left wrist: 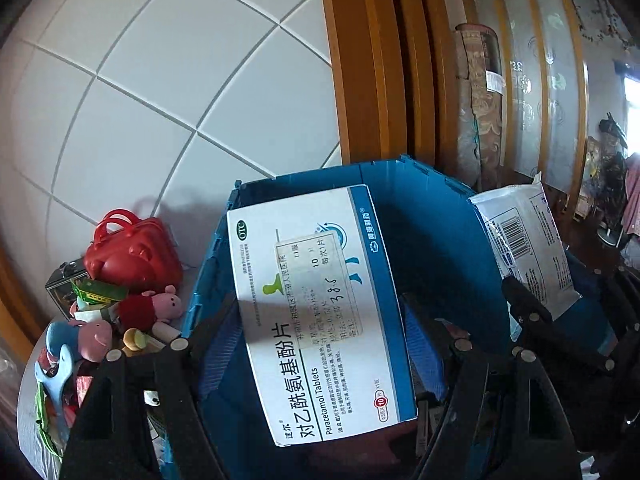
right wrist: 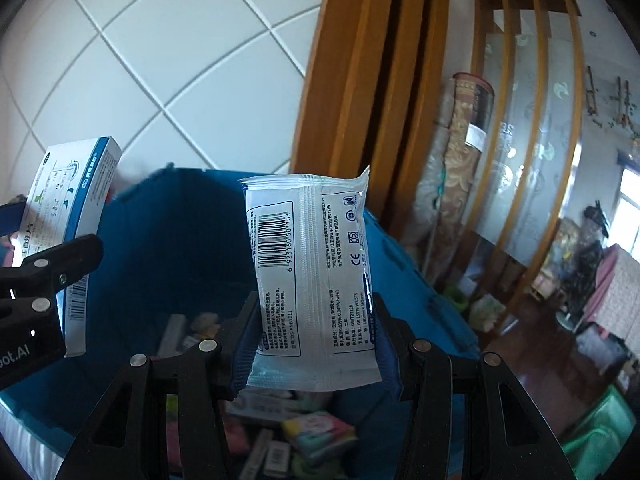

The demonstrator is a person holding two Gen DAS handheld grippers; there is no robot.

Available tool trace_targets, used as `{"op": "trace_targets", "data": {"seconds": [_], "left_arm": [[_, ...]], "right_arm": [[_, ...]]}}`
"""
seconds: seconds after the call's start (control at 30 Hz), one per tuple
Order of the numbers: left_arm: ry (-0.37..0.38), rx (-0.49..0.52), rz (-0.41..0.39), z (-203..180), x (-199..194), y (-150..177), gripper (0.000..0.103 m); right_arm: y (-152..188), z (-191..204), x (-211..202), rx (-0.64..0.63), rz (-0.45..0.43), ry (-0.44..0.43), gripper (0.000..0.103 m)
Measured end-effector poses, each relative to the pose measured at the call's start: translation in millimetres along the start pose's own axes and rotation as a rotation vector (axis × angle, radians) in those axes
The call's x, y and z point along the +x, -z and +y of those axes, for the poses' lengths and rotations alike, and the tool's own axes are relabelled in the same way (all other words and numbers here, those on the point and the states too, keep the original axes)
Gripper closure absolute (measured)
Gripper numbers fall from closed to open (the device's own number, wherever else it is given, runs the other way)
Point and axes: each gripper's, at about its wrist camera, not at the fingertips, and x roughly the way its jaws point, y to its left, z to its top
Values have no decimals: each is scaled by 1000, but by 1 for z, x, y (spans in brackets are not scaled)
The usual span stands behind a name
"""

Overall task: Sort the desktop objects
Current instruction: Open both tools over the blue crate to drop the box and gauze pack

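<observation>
My left gripper (left wrist: pixel 324 340) is shut on a flat white and blue tablet box (left wrist: pixel 320 304), held above the open blue storage bin (left wrist: pixel 432 216). In the right wrist view the same box (right wrist: pixel 72 216) shows at the left edge with the left gripper's black finger (right wrist: pixel 60 264) on it. My right gripper (right wrist: pixel 312 344) is shut on a white wet-wipe packet (right wrist: pixel 312 276) with a barcode, held upright over the bin (right wrist: pixel 176 232). That packet (left wrist: pixel 528 240) also appears at the right in the left wrist view.
The bin's floor (right wrist: pixel 280 432) holds several small boxes and packets. Left of the bin sit a red toy case (left wrist: pixel 132 248), pink plush pigs (left wrist: pixel 160 304) and other small toys. A white tiled wall (left wrist: pixel 160 80) and a wooden door frame (left wrist: pixel 380 60) stand behind.
</observation>
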Motion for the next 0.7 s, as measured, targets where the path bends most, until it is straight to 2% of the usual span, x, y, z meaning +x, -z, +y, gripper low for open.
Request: {"op": "trace_targets", "data": {"seconds": [0.17,0.37,0.43,0.47,0.5,0.63,0.7], "left_arm": [[-16,5,28,-11,10,-10,26],[-39,-8,49,-14,18,-14,26],[-42,-12,49,-15,17,-14,20],[-45,-12,45,-15,16,-14,20],[-51,-15,40,-14,15,-14,20],[-54,-41,41,-8,14,-13,19],[-56,-51,36,-4,9,-12,19]], "right_arm": [[0,-15,16,-2,22,-14,53],[-3,-22,22,-22,5,-30,52],[-4,-25,25,-19,1,-32,46],[-5,-26,26,-12,1,-37,35],[-6,-26,25,-6,-1,-36,30],[-5,-29,25,12,-14,-39,20],[-4,-32,22,20,-26,-36,9]]}}
